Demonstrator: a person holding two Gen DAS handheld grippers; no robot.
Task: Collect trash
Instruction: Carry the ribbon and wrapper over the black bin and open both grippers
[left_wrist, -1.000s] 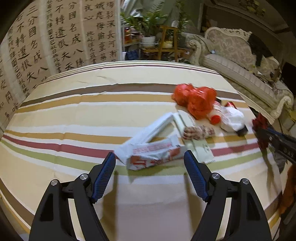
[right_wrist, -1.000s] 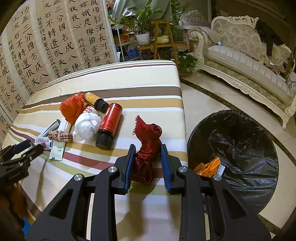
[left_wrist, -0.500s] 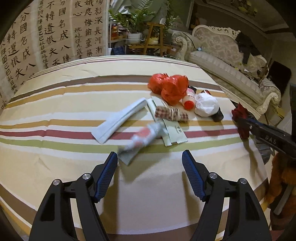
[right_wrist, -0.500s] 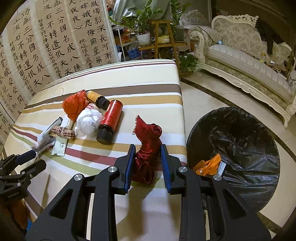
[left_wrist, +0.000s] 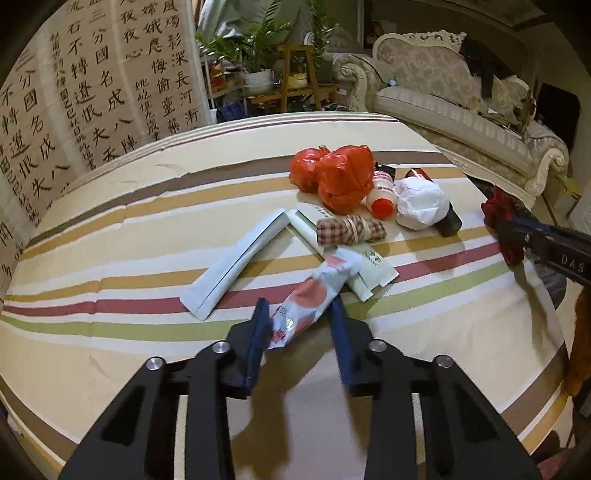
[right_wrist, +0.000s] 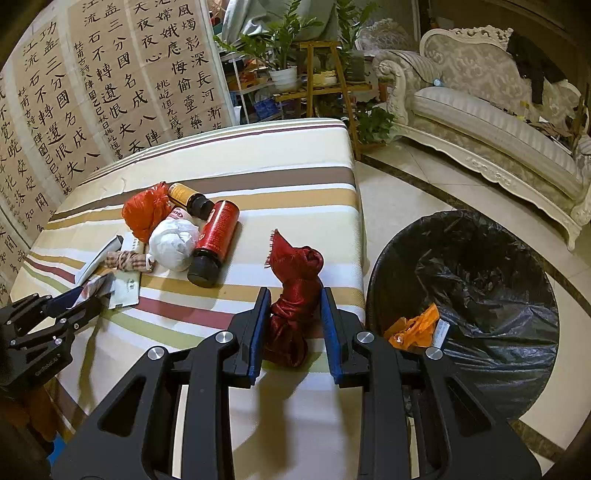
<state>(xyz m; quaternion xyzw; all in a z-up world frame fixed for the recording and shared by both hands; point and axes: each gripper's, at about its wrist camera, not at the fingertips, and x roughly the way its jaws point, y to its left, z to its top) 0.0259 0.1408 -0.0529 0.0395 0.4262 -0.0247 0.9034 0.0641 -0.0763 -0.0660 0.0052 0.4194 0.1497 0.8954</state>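
Note:
A red-and-white wrapper (left_wrist: 314, 291) lies crumpled between the blue pads of my left gripper (left_wrist: 299, 306). Its jaws are closing and both pads touch the wrapper's near end, low over the striped tablecloth (left_wrist: 110, 229). My right gripper (right_wrist: 293, 314) is shut on a knotted dark red cloth bundle (right_wrist: 295, 291) near the table's right edge. The same bundle (left_wrist: 502, 210) shows at the far right of the left wrist view. A black-lined trash bin (right_wrist: 498, 258) stands on the floor just right of it, with orange scraps (right_wrist: 413, 325) inside.
More trash sits mid-table: red plastic bags (left_wrist: 343, 177), a white wad (left_wrist: 419, 201), a small red-capped bottle (left_wrist: 382, 195), a checked cloth roll (left_wrist: 351, 230), a pale paper sleeve (left_wrist: 240, 266), a red can (right_wrist: 216, 240) and an amber bottle (right_wrist: 188, 197). A sofa (right_wrist: 498, 122) stands behind the bin.
My left gripper's jaws have drawn in from wide apart to the wrapper, which has turned end-on toward the camera. The right gripper and its red bundle have kept still.

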